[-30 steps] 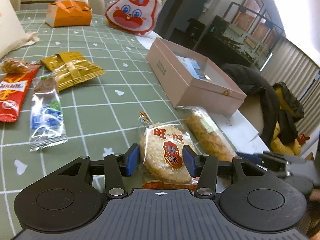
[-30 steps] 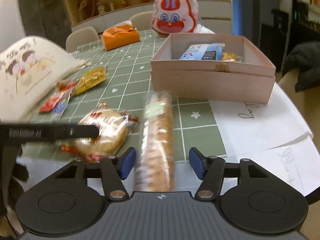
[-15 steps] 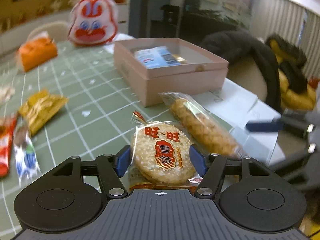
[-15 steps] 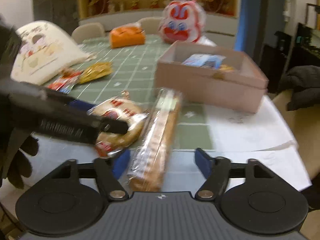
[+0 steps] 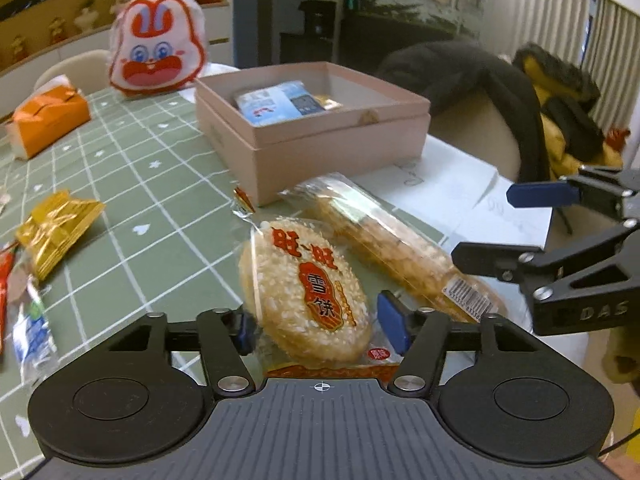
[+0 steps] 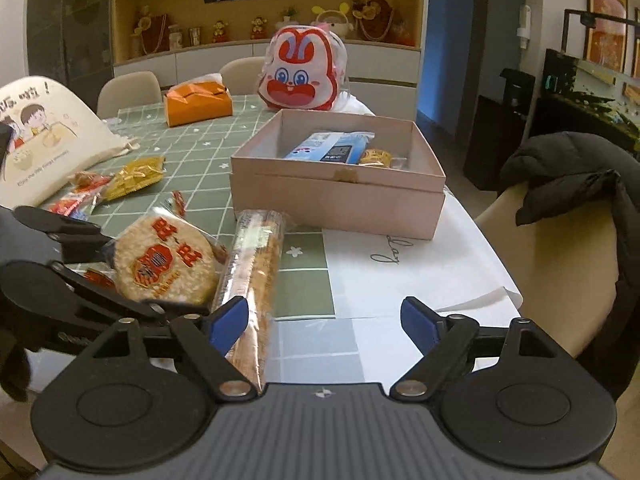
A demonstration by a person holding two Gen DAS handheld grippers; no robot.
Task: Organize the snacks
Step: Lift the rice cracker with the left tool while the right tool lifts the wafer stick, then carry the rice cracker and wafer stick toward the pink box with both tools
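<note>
A round rice cracker packet with red lettering lies between the pads of my left gripper. Its jaws are closing; the left pad is at the packet's edge and a small gap shows at the right pad. A long clear-wrapped biscuit bar lies beside it on the green checked tablecloth. My right gripper is opening wide, with the bar's near end by its left pad and only table between the pads. The open pink box behind them holds a blue packet and a small gold one.
A gold packet, a red one and a blue-white one lie at the left. A canvas bag, an orange tissue box and a bunny bag stand further back. White paper covers the right table edge; a coat-draped chair stands beyond.
The left view rolled level and swung toward the box, its jaws a little wider around the cracker. The right jaws spread, and the bar now lies by the left pad instead of midway.
</note>
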